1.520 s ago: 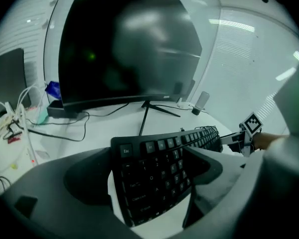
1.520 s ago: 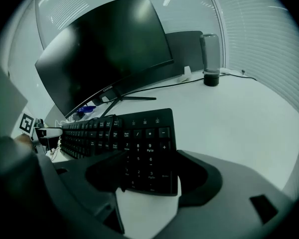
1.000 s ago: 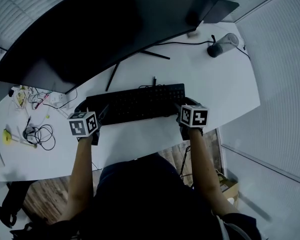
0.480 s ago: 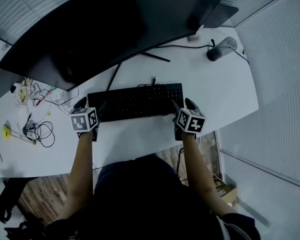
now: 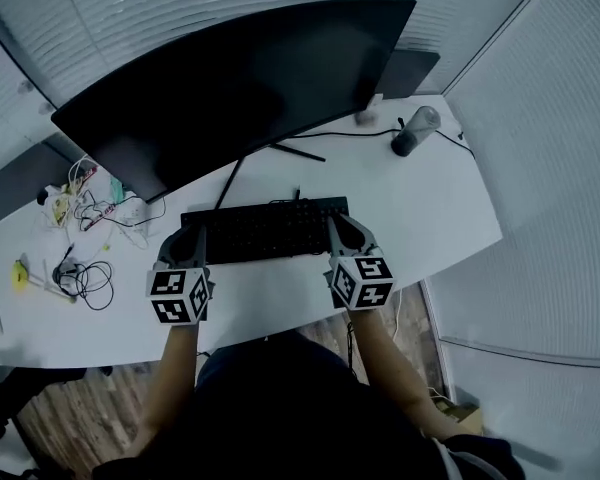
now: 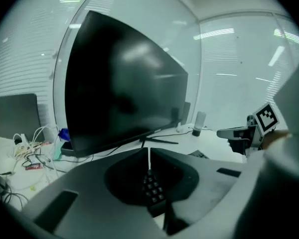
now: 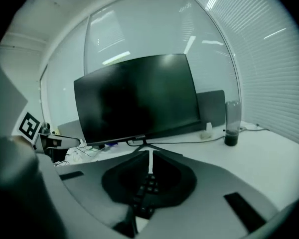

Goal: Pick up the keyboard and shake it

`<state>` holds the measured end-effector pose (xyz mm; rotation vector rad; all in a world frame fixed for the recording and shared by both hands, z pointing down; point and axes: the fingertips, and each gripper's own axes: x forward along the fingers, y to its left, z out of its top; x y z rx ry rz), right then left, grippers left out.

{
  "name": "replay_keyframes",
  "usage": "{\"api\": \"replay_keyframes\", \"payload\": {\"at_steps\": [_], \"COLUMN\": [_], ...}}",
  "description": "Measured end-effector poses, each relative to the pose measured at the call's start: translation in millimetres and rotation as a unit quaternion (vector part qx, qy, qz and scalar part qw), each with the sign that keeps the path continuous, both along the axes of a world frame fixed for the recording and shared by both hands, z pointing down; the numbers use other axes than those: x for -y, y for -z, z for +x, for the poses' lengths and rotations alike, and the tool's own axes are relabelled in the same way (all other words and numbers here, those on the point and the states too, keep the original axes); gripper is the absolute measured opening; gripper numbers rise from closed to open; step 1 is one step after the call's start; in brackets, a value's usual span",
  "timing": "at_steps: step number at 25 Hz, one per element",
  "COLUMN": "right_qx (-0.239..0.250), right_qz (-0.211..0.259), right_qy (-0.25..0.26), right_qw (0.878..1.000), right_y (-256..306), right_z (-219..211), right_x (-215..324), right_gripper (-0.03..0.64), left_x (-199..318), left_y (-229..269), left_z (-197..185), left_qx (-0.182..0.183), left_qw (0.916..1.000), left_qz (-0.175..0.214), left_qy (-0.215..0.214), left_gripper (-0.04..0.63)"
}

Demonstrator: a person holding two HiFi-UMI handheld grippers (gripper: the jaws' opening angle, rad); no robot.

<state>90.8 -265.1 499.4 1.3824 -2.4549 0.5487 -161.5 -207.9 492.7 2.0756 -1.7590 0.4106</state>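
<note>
While the person holds a gripper in each hand, the long flat black keyboard sits over the middle of the white curved desk, at 12 o'clock from the person's body. The left gripper is at the keyboard's 9 o'clock end. The right gripper is at its 3 o'clock end.

In the left gripper view, the left gripper has just closed its jaws. Only a thin slit shows between the tips. The end of the keyboard, with its small keys, is pinched between them.

In the right gripper view it looks the same. The right gripper has just closed its jaws, and they squeeze the other end of the keyboard.

From above I cannot tell if the keyboard is off the desk.

A big black curved screen stands at 12 o'clock from the keyboard, and it is dark. A tall bottle with a dark bottom stands at 2 o'clock, well apart from the keyboard. A messy bunch of thin black and white cables lies at 9 o'clock, near the desk's edge.
</note>
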Motion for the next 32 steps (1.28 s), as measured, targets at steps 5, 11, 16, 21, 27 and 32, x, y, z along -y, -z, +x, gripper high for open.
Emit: {"api": "replay_keyframes", "payload": {"at_steps": [5, 11, 16, 21, 27, 32], "right_qx": [0.010, 0.024, 0.040, 0.038, 0.044, 0.049], "right_qz": [0.088, 0.209, 0.275, 0.291, 0.288, 0.282], "right_qy": [0.039, 0.059, 0.054, 0.049, 0.036, 0.033], "right_qw": [0.995, 0.976, 0.959, 0.955, 0.956, 0.958], "right_y": [83.7, 194.5, 255.2, 266.8, 258.6, 255.0], "right_z": [-21.8, -28.4, -23.1, -20.3, -14.3, -16.1], "right_x": [-7.2, -18.1, -33.5, -44.5, -51.0, -51.5], "right_gripper": [0.035, 0.031, 0.031, 0.031, 0.028, 0.028], "left_x": [0.1, -0.7, -14.4, -25.2, -32.2, -34.8], "left_y": [81.4, 186.9, 243.1, 255.3, 254.1, 251.0], "left_z": [33.2, 61.4, 73.4, 77.5, 80.4, 76.4], "left_qx": [-0.002, 0.019, 0.030, 0.028, 0.035, 0.033], "left_qw": [0.9965, 0.9805, 0.9661, 0.9616, 0.9590, 0.9595], "left_qz": [0.081, 0.195, 0.256, 0.273, 0.281, 0.280], "left_qy": [-0.016, -0.018, -0.016, -0.012, -0.010, -0.009], "left_gripper": [0.025, 0.023, 0.023, 0.023, 0.023, 0.023]}}
